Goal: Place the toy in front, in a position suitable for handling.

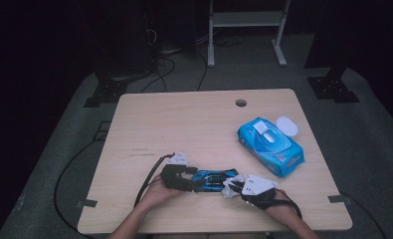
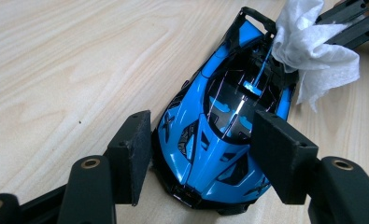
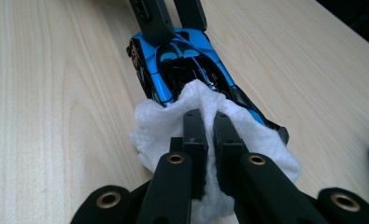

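Note:
A blue and black toy car (image 1: 215, 179) lies on the wooden table (image 1: 184, 124) near its front edge. My left gripper (image 1: 196, 180) straddles the car's nose. In the left gripper view its pads (image 2: 131, 154) sit against both sides of the car (image 2: 219, 140), gripper midpoint (image 2: 205, 154). My right gripper (image 1: 234, 188) is shut on a crumpled white wipe (image 1: 230, 185). In the right gripper view (image 3: 209, 135) the wipe (image 3: 159, 126) rests on the tail of the car (image 3: 182, 56), with the left gripper (image 3: 170, 18) beyond. The wipe (image 2: 313, 51) covers the car's rear.
A blue pack of wet wipes (image 1: 271, 145) lies at the right, a round white lid (image 1: 287, 125) just behind it. A cable hole (image 1: 241, 103) sits near the table's far edge. A white frame (image 1: 246, 20) and cables stand on the dark floor beyond.

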The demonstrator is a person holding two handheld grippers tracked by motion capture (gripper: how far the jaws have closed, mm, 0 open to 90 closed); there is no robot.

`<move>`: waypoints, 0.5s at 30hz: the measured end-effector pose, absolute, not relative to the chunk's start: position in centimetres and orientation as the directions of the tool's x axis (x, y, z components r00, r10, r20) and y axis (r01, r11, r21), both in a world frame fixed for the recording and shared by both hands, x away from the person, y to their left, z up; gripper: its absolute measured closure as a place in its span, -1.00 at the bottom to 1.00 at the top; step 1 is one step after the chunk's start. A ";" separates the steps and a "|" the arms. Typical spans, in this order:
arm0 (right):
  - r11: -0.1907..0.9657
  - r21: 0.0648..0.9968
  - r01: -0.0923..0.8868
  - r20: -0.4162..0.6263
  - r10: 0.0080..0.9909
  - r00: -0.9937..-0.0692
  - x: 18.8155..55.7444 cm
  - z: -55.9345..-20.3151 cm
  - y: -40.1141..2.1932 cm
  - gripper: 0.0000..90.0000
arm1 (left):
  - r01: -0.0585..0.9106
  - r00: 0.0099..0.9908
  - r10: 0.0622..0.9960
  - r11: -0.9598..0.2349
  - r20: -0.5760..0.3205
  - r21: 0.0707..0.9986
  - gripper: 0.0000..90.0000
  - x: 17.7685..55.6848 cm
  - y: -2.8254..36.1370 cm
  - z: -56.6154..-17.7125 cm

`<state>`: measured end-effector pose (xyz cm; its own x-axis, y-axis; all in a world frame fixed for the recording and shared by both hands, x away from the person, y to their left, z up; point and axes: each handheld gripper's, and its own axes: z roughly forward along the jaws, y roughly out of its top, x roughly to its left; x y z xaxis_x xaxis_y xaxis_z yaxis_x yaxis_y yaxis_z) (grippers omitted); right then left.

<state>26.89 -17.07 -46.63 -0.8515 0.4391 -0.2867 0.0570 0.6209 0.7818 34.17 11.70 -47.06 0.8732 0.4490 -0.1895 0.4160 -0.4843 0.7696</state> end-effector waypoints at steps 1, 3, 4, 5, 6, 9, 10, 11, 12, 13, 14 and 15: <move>0.627 0.778 0.043 -0.303 0.434 -0.848 26.7 -46.7 -17.0 0.91 | 0.420 0.870 0.455 -0.490 -0.187 0.764 -0.20 34.3 11.7 -47.0; 0.640 0.768 0.007 -0.345 0.423 -0.838 26.3 -46.8 -17.0 0.91 | 0.455 0.859 0.458 -0.481 -0.228 0.749 -0.33 34.7 11.7 -47.2; 0.640 0.768 0.007 -0.345 0.423 -0.838 26.3 -46.8 -17.0 0.91 | 0.464 0.859 0.449 -0.478 -0.246 0.746 -0.33 34.9 11.8 -47.2; 0.639 0.769 0.012 -0.341 0.426 -0.838 26.2 -46.8 -17.0 0.91 | 0.471 0.859 0.439 -0.472 -0.264 0.745 -0.30 34.9 11.8 -47.3; 0.632 0.775 0.030 -0.319 0.431 -0.844 26.3 -46.7 -17.0 0.91 | 0.477 0.857 0.438 -0.470 -0.272 0.743 -0.27 35.0 11.8 -47.4; 0.634 0.770 0.077 -0.284 0.447 -0.848 26.7 -46.4 -16.9 0.90 | 0.469 0.861 0.434 -0.473 -0.265 0.746 -0.22 35.0 11.8 -47.4; 0.646 0.760 0.070 -0.295 0.440 -0.848 26.8 -46.2 -16.7 0.90 | 0.459 0.865 0.434 -0.477 -0.252 0.750 -0.15 34.9 11.7 -47.3; 0.658 0.751 0.055 -0.313 0.429 -0.848 26.8 -46.2 -16.7 0.90 | 0.454 0.865 0.437 -0.477 -0.245 0.752 -0.15 34.7 11.7 -47.3; 0.665 0.745 0.039 -0.331 0.421 -0.845 26.6 -46.3 -16.6 0.91 | 0.449 0.867 0.437 -0.478 -0.239 0.755 -0.14 34.7 11.7 -47.3; 0.665 0.746 0.029 -0.337 0.415 -0.845 26.6 -46.3 -16.7 0.91 | 0.450 0.867 0.437 -0.478 -0.240 0.755 -0.14 34.7 11.7 -47.3; 0.660 0.751 0.035 -0.329 0.419 -0.846 26.5 -46.4 -16.7 0.91 | 0.455 0.865 0.436 -0.478 -0.247 0.751 -0.14 34.7 11.7 -47.3; 0.668 0.744 0.008 -0.360 0.412 -0.837 26.2 -46.5 -16.7 0.91 | 0.457 0.864 0.440 -0.481 -0.244 0.749 -0.29 34.8 11.6 -47.3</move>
